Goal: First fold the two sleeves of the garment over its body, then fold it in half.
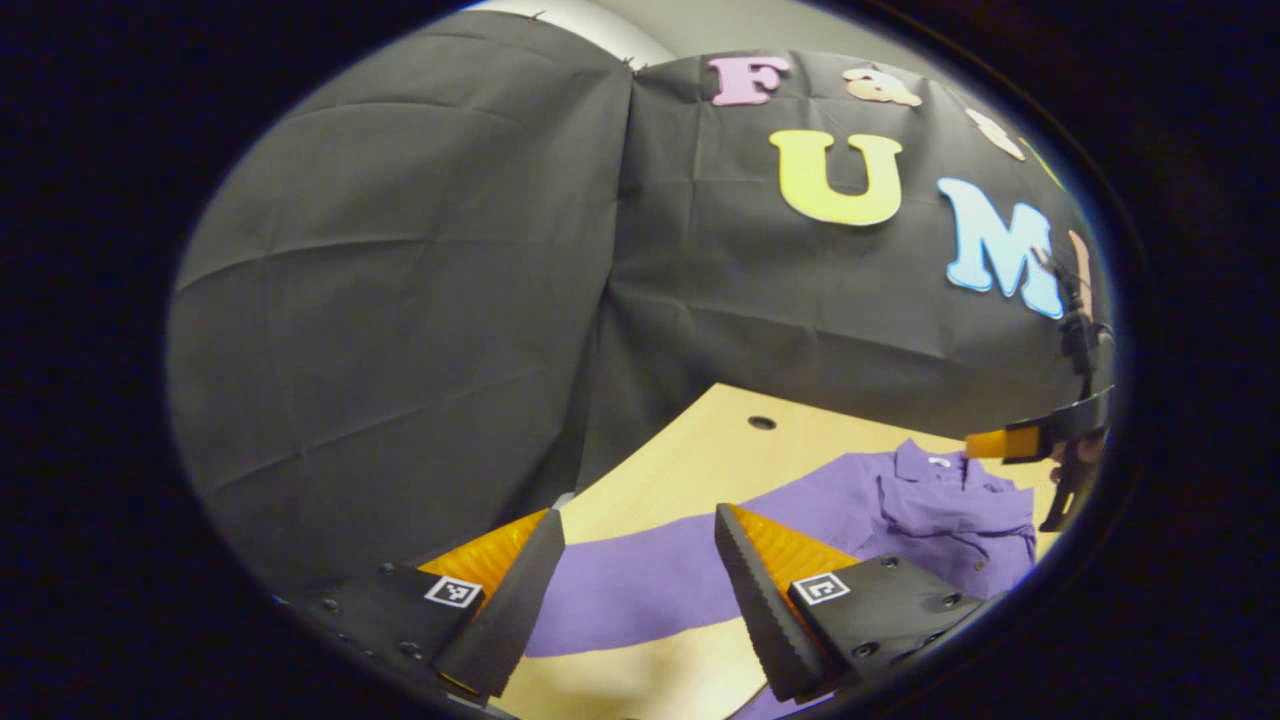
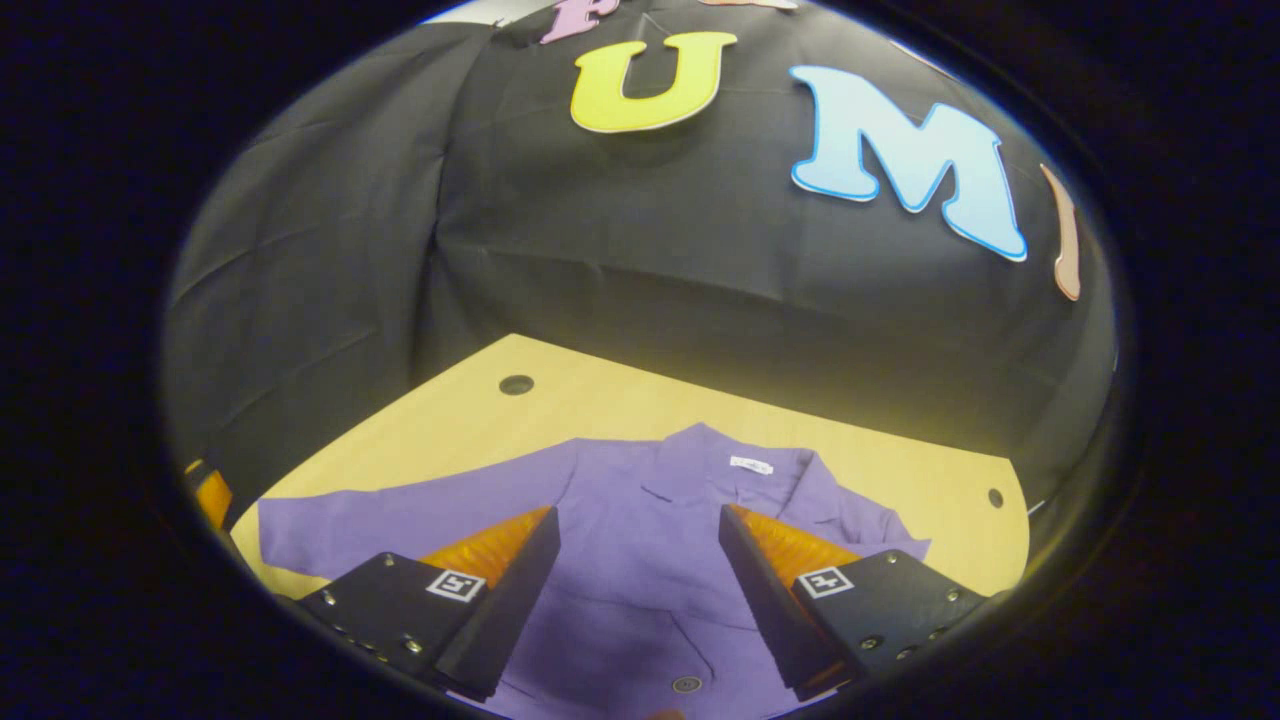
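Since the purple shirt (image 2: 640, 560) lies flat on the table (image 2: 470, 420) with sleeves out, left gripper (image 1: 640, 590), fingers apart over the sleeve (image 1: 640, 585), should pinch near the cuff; right gripper (image 2: 640, 590) hovers open too.

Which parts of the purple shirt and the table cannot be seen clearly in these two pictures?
- Right gripper view: the shirt's lower body and hem are cut off by the bottom edge and hidden by the right gripper.
- Right gripper view: the collar label is too small to read.
- Left gripper view: the sleeve's cuff end is hidden behind the left gripper.
- Left gripper view: the table's near edge is cut off.
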